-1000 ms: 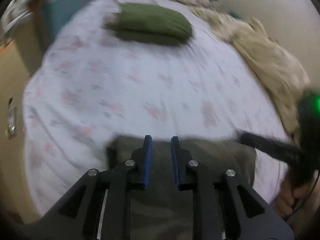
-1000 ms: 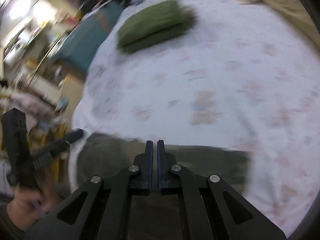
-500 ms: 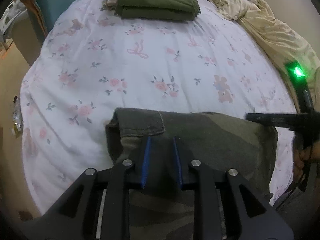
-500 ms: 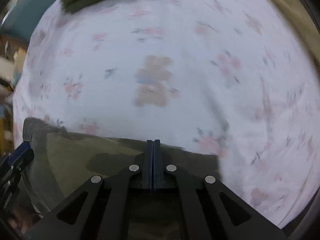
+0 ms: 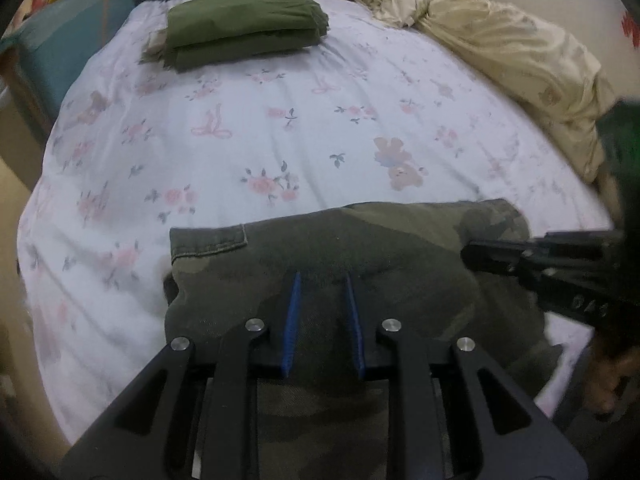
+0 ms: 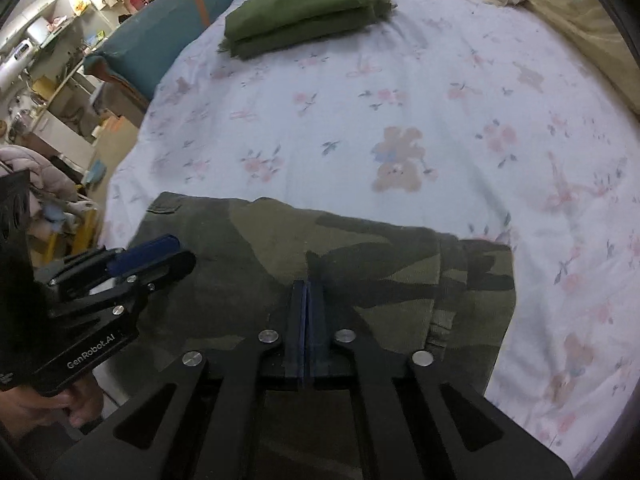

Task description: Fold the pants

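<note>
Folded camouflage pants (image 5: pixel 400 248) (image 6: pixel 360 256) lie at the near edge of a floral bed sheet (image 5: pixel 280 140), with a pocket flap at their far left corner. My left gripper (image 5: pixel 322 280) sits low on the left half of the pants. Its blue pads stand slightly apart with a bulge of camouflage cloth between them. From the right wrist view the left gripper (image 6: pixel 168 252) lies over the pants' left part. My right gripper (image 6: pixel 306 286) has its pads pressed together over the pants' middle, and no cloth shows between them. Its tip (image 5: pixel 476 254) reaches in from the right.
A folded green garment (image 5: pixel 244 28) (image 6: pixel 300 16) rests at the far side of the bed. A crumpled beige blanket (image 5: pixel 500 48) lines the right side. A teal cushion (image 6: pixel 160 40) and cluttered shelves (image 6: pixel 52 60) stand beyond the left edge. A hand (image 6: pixel 52 404) holds the left gripper.
The pants have come down and settled flat on the sheet. Both grippers sank with them, and the right view swung back up so the green garment shows again.
</note>
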Tool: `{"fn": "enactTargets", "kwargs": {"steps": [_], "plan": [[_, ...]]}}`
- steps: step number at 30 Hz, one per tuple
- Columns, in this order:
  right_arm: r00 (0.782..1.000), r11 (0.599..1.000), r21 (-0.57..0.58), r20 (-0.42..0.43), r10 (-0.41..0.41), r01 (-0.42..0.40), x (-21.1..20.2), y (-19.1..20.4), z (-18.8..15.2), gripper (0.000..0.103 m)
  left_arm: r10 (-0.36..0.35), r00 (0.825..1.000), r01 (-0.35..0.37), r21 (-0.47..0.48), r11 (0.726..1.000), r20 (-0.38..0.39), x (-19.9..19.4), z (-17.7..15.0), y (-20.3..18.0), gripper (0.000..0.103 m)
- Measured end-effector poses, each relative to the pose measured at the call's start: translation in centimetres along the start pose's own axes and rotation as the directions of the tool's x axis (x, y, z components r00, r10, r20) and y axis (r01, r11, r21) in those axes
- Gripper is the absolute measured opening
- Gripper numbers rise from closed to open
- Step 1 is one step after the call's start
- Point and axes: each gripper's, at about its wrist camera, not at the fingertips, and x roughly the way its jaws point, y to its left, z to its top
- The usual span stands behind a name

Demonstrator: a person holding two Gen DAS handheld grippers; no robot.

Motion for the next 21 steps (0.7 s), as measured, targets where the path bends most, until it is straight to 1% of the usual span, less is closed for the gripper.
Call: {"fn": "enactTargets", "kwargs": {"steps": [1,2,4,5,6,7,8,9,10,11,13,14,15,16,17,18,19,20,21], "plan": [[1.0,1.0,0.013,-0.009,0.004,-0.003,0.2,0.0,0.1,0.0,0.008,1.0,-0.008,0.001,1.0,-0.018,0.8,0.3,0.2,0.019],[1.0,1.0,0.022,-0.02,0.005,-0.004,0.7,-0.2,0.5,0.0,0.004,0.999,-0.004,-0.017,1.0,-0.04,1.4,0.5,0.5,0.019],[0.999,1.0,0.0,-0.043,-0.025,0.025,2.4,0.2,0.7,0.0,-0.013,0.997,0.008,-0.057,0.998,-0.082,2.4,0.6,1.2,0.019],[0.997,0.999,-0.011,-0.066,-0.041,0.04,3.4,0.3,0.5,0.0,-0.005,0.996,0.001,-0.048,0.999,-0.091,2.6,0.4,1.0,0.019],[0.996,0.999,-0.002,-0.077,-0.039,0.039,4.1,0.1,0.3,0.0,0.028,0.995,-0.028,0.002,1.0,-0.097,2.8,0.0,0.2,0.019],[0.997,0.999,0.008,-0.073,-0.037,0.038,4.2,0.0,-0.2,0.0,0.044,0.994,-0.043,0.02,0.999,-0.096,2.8,-0.4,-0.2,0.019],[0.997,0.999,0.007,-0.074,-0.037,0.038,4.0,0.0,-0.6,0.0,0.038,0.994,-0.038,0.011,0.999,-0.1,2.8,-0.5,-0.2,0.019],[0.996,0.999,0.009,-0.083,-0.032,0.033,3.9,-0.1,-1.0,0.0,0.01,0.995,-0.012,-0.016,1.0,-0.1,2.6,-0.6,0.3,0.019],[0.996,1.0,0.011,-0.085,-0.026,0.027,3.7,-0.2,-1.3,0.0,-0.005,0.995,0.003,-0.024,1.0,-0.096,2.3,-0.6,0.6,0.019],[0.997,1.0,0.012,-0.079,-0.017,0.018,3.3,-0.2,-1.6,0.0,-0.007,0.996,0.005,-0.018,1.0,-0.087,1.8,-0.5,0.5,0.019],[0.997,0.999,0.032,-0.08,0.015,-0.012,2.3,-0.5,-1.5,0.0,-0.01,0.997,0.007,-0.042,0.999,-0.07,0.1,-0.2,0.6,0.019],[0.996,0.999,0.04,-0.077,0.037,-0.034,1.5,-0.6,-1.5,0.001,-0.024,0.998,0.02,-0.068,0.997,-0.057,-1.3,-0.2,0.7,0.019],[0.997,0.998,0.032,-0.058,0.059,-0.057,0.1,-0.5,-1.7,0.007,-0.046,0.998,0.042,-0.083,0.996,-0.043,-2.5,-0.4,0.7,0.019],[0.997,0.998,0.025,-0.046,0.065,-0.064,-0.8,-0.5,-1.9,0.007,-0.052,0.998,0.048,-0.086,0.995,-0.041,-3.2,-0.6,0.7,0.02],[0.996,0.997,0.022,-0.039,0.075,-0.074,-1.5,-0.6,-2.3,0.007,-0.043,0.998,0.038,-0.08,0.996,-0.055,-3.6,-1.1,0.6,0.02],[0.996,0.997,0.029,-0.041,0.08,-0.078,-2.0,-0.8,-2.9,0.007,-0.05,0.995,0.043,-0.08,0.996,-0.089,-3.4,-1.7,0.4,0.02],[0.995,0.996,0.047,-0.066,0.079,-0.076,-1.9,-1.1,-3.6,0.007,-0.068,0.989,0.057,-0.087,0.995,-0.131,-2.9,-2.5,0.4,0.02],[0.991,0.996,0.065,-0.108,0.074,-0.067,-1.4,-1.5,-4.3,0.007,-0.078,0.985,0.065,-0.091,0.994,-0.152,-2.5,-3.2,0.4,0.02],[0.982,0.997,0.074,-0.182,0.042,-0.029,-0.2,-2.0,-5.5,0.007,-0.064,0.982,0.049,-0.086,0.995,-0.179,-2.0,-4.5,0.3,0.02]]}}
